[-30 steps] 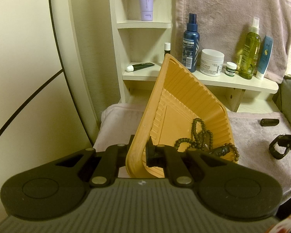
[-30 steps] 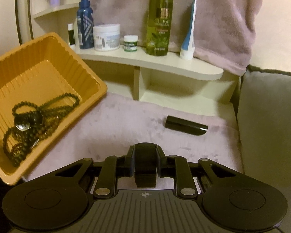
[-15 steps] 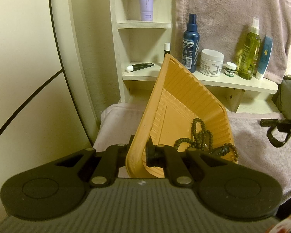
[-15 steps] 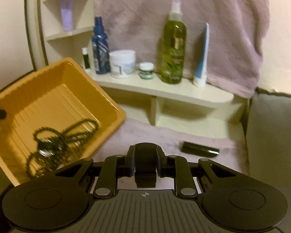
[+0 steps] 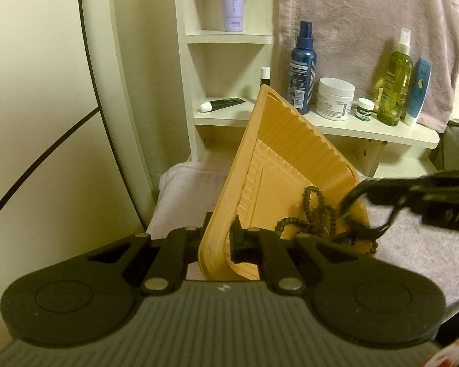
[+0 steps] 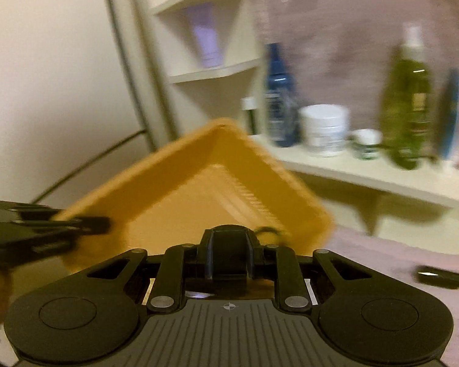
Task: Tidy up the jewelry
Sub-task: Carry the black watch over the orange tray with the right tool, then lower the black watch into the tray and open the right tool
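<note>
The left gripper (image 5: 218, 240) is clamped on the rim of the tilted orange tray (image 5: 278, 165). Dark beads (image 5: 316, 218) lie in the tray's low corner, where the right gripper (image 5: 348, 202), fingers together, reaches in.

White jar (image 5: 335, 98) label, print too small to read

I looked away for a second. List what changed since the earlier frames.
The right tool swung left from over the towel and reached into the orange tray, just above the beaded necklaces; no grasp is visible. The left tool stays clamped on the tilted tray's rim.
</note>
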